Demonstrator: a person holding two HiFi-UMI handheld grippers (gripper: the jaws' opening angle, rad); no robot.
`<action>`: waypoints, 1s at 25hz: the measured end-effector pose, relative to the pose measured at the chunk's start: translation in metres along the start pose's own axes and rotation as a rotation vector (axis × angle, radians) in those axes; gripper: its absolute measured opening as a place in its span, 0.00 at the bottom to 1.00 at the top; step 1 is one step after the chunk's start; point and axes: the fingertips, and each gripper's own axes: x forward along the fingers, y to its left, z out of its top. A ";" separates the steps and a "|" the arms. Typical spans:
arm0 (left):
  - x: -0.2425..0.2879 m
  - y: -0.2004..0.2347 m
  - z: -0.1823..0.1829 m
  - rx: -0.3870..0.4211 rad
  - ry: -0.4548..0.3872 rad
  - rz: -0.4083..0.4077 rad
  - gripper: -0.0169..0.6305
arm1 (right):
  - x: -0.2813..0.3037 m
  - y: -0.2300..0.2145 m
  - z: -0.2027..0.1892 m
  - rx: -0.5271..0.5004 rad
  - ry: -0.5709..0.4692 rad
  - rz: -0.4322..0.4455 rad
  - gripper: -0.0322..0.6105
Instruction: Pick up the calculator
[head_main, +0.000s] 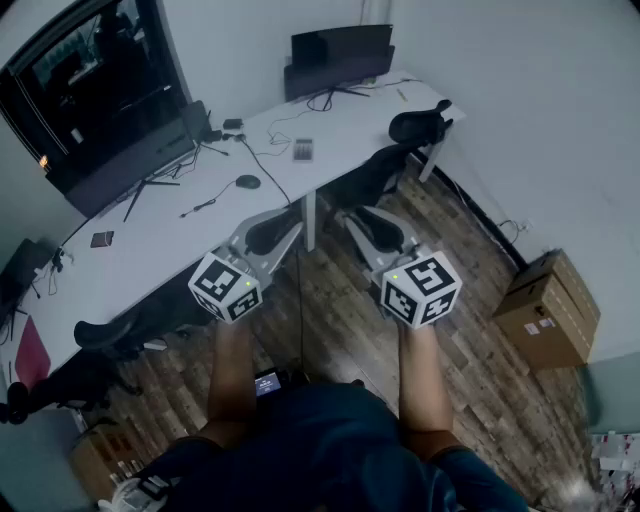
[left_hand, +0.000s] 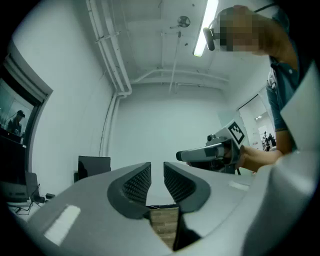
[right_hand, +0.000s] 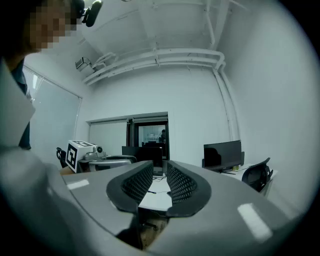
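The calculator (head_main: 303, 150), small and grey, lies flat on the white desk (head_main: 200, 215), towards its far side near the monitor. Both grippers hang over the wooden floor in front of the desk, well short of the calculator. My left gripper (head_main: 270, 232) (left_hand: 157, 172) points about level at the desk edge. Its jaws are nearly together with only a thin slit between the pads and nothing in it. The right gripper (head_main: 374, 224) (right_hand: 160, 172) is beside it, jaws likewise drawn together and empty. Neither gripper view shows the calculator.
A black mouse (head_main: 247, 182), cables and a monitor (head_main: 338, 58) share the desk, and a large dark screen (head_main: 100, 110) stands at its left. Office chairs (head_main: 420, 125) (head_main: 100, 335) sit at the desk's ends. A cardboard box (head_main: 545, 310) stands on the floor at right.
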 end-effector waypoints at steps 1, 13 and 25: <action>-0.001 0.002 -0.001 -0.002 0.000 0.001 0.15 | 0.001 0.001 -0.001 0.001 0.001 -0.001 0.16; -0.007 0.020 -0.008 -0.017 -0.001 -0.007 0.15 | 0.020 0.003 -0.008 0.005 0.021 -0.017 0.16; -0.030 0.049 -0.007 -0.029 -0.030 -0.013 0.15 | 0.043 0.020 -0.010 0.056 0.013 -0.060 0.16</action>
